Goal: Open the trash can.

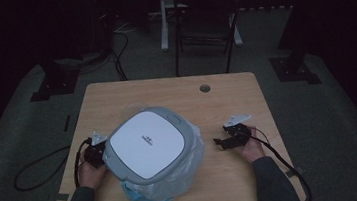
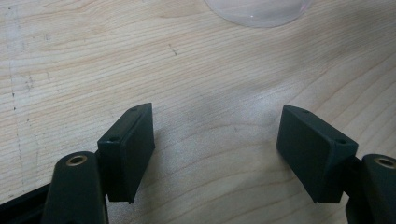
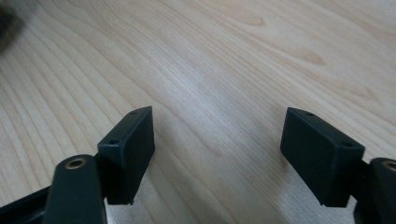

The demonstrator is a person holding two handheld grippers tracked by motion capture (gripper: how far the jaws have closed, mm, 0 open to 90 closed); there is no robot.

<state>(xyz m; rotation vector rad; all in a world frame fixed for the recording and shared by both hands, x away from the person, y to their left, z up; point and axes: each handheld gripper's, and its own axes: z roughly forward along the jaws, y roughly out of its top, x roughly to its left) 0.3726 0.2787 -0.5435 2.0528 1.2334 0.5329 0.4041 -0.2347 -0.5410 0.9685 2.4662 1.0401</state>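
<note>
A white, grey-rimmed square lid (image 1: 147, 143) caps a container wrapped in clear plastic film (image 1: 193, 162), with blue showing under the film at its near corner. It stands near the table's (image 1: 235, 185) front edge, between the two grippers. The left gripper (image 1: 93, 152) lies just beside the lid's rim, whether touching cannot be told; its jaws stand wide apart over bare wood, with a clear curved edge (image 2: 257, 13) ahead of them. The right gripper (image 1: 230, 139) rests well apart from the container, its jaws likewise spread with nothing between them. Judged from this, the step in hand is the approach, before any grasp. The next move probably calls for bringing the right gripper in to the opposite rim, then closing both on lid or film.
</note>
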